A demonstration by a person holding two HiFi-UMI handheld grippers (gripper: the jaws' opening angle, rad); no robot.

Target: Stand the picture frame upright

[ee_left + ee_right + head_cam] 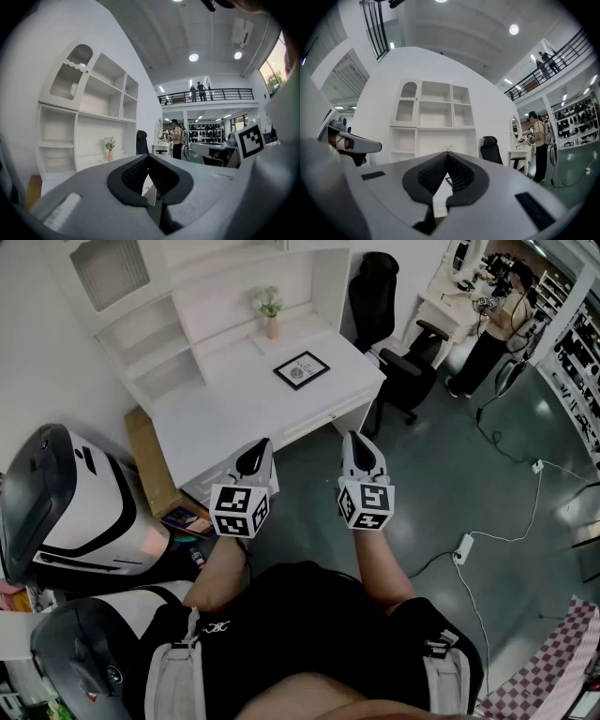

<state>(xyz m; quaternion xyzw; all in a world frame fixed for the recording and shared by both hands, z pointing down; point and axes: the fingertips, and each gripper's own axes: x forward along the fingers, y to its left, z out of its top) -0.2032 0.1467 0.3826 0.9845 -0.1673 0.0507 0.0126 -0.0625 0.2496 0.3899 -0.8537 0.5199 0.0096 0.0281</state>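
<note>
picture frame [301, 370] flat on desk [242, 405], head view

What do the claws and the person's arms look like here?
The left claw and right claw have pale grey shells with black ribbed pads inside. Each carries a white cube printed with black square markers. The person wears a black top and pale grey shoulder straps.
</note>
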